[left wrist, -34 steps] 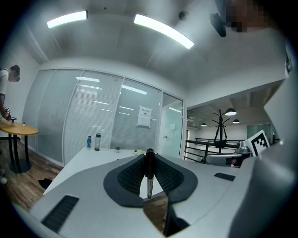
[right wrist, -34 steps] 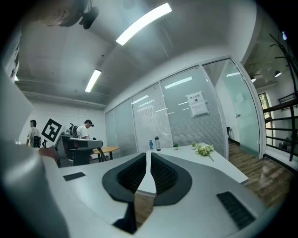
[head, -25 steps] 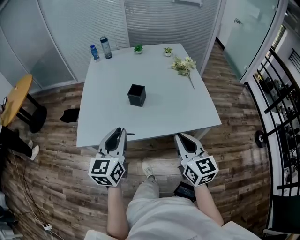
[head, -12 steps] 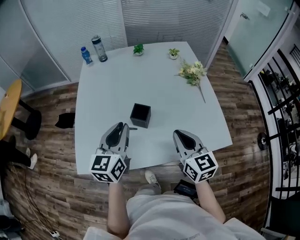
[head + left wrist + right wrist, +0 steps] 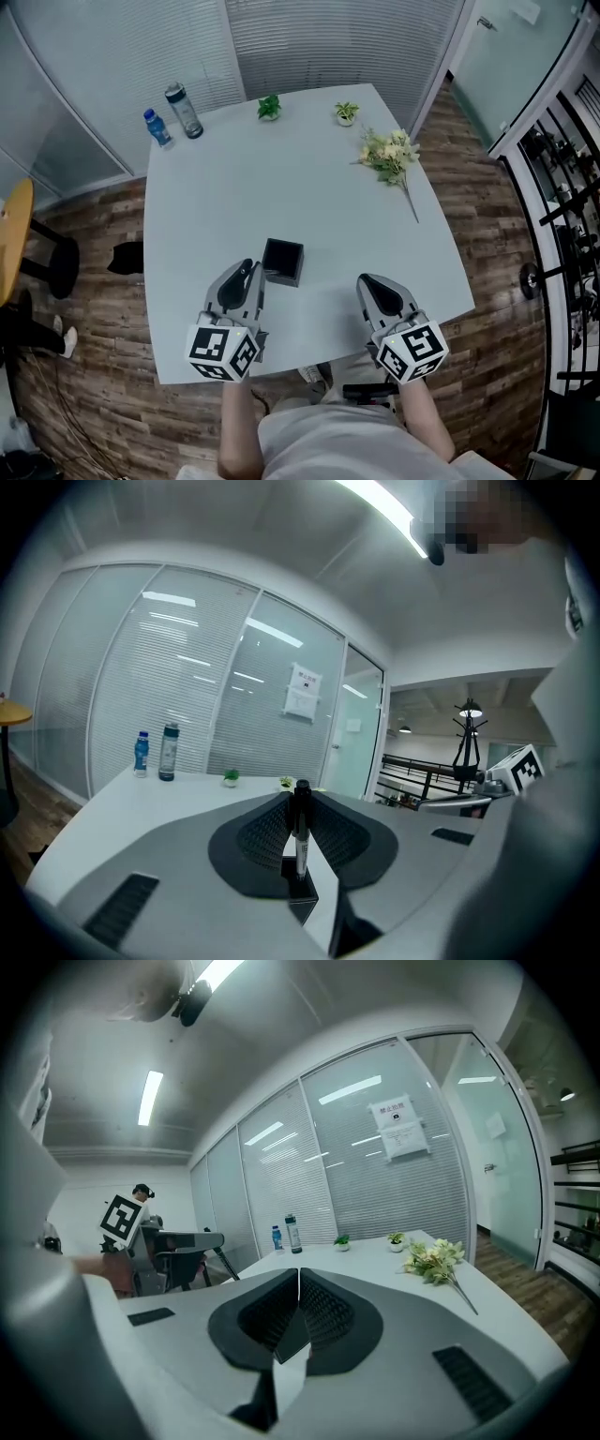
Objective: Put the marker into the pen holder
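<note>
Jaws of the left gripper [image 5: 300, 797] are nearly closed, pinching the marker [image 5: 299, 832] upright, I'd guess so it can drop straight in. On the counter [image 5: 309, 197], the pen holder [image 5: 282, 262] sits just ahead of them. Jaws of the right gripper [image 5: 298, 1286] are closed on nothing, idle alongside. Flowers [image 5: 394, 155], two bottles [image 5: 184, 111] and two potted plants [image 5: 269, 107] stand well apart at the far side, none in the way.
</note>
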The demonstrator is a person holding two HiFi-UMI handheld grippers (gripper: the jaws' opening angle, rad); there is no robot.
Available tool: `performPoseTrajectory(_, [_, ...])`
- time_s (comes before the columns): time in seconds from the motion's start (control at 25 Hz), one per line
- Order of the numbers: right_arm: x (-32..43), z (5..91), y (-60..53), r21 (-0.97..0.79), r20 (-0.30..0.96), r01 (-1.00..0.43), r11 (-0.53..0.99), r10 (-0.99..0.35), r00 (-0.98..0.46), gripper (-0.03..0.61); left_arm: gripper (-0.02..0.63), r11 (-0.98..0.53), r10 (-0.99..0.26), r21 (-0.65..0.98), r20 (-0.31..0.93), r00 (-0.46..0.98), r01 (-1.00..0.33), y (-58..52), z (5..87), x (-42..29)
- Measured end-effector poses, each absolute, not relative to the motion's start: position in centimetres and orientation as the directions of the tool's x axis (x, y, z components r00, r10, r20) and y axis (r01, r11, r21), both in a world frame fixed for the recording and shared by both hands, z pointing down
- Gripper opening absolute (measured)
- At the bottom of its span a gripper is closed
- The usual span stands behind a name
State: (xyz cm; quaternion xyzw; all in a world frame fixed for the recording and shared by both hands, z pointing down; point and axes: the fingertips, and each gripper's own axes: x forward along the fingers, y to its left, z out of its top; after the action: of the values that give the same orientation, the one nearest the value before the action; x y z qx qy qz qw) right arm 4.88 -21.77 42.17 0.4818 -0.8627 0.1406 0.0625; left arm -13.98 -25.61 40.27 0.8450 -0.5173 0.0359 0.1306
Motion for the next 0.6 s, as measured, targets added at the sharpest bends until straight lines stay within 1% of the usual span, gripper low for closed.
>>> performPoseTrajectory(0.2, [5.1,43.8,-23.8,-0.194,0.266,-0.83,0.523,-0.787,-0.557,0.021,0.066,-0.411,-0.87,0.178,0.217,0.443,-0.894,-27.5,41.7,-13.4])
performPoseTrajectory(0.6, [5.1,46.9,-25.9,-0.246,0.311,-0.798,0.55,-0.735,-0.602,0.021,0.066,-0.377,-0.864,0.135,0.305,0.401,-0.916,-29.8,45.9,-13.5])
